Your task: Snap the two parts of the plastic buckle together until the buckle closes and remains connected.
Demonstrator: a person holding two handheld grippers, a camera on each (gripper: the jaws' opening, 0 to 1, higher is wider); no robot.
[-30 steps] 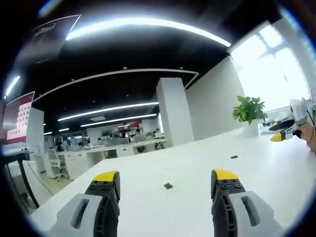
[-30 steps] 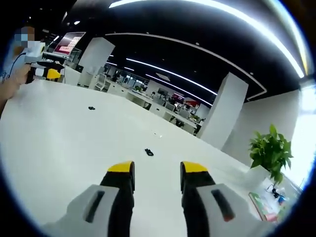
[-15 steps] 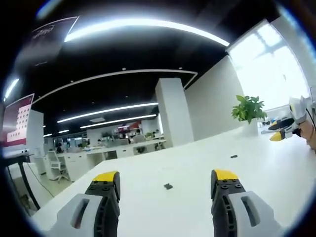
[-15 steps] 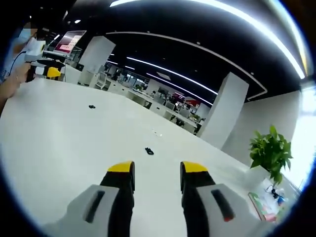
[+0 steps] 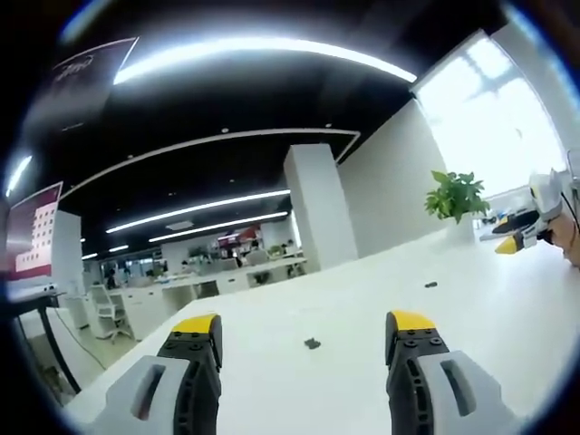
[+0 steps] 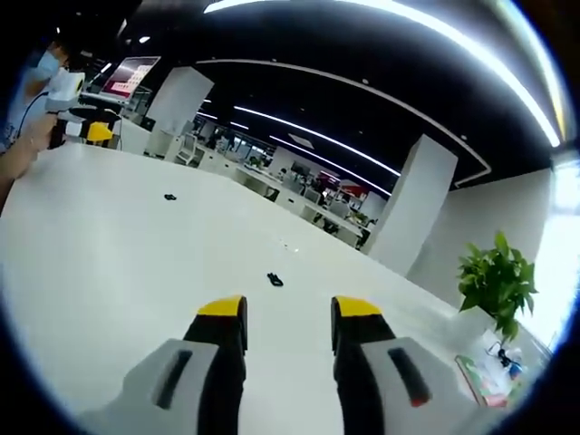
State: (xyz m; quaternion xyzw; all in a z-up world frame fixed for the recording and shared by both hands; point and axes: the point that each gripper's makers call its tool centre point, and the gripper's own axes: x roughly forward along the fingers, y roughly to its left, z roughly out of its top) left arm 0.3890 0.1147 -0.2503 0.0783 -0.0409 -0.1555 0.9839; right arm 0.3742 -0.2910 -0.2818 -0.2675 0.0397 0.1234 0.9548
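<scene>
Two small black buckle parts lie apart on the white table (image 5: 507, 308). In the left gripper view one part (image 5: 313, 343) lies just ahead of my left gripper (image 5: 304, 322), between its wide-open jaws; the other part (image 5: 430, 285) lies further off to the right. My right gripper (image 5: 509, 243) is held at the far right edge. In the right gripper view a buckle part (image 6: 274, 279) sits just beyond my open right gripper (image 6: 289, 308), with nothing between the jaws. The second part (image 6: 169, 196) lies far left, near the left gripper (image 6: 91, 134) held in a hand (image 6: 20, 149).
A potted green plant (image 5: 458, 195) (image 6: 495, 277) stands at the table's far corner. A white pillar (image 5: 317, 204) and rows of office desks and chairs (image 5: 109, 304) lie beyond the table edge. Coloured items (image 6: 485, 376) lie at the lower right.
The left gripper view has shifted slightly with the hand. Both buckle parts lie where they were and both grippers keep their jaws as before.
</scene>
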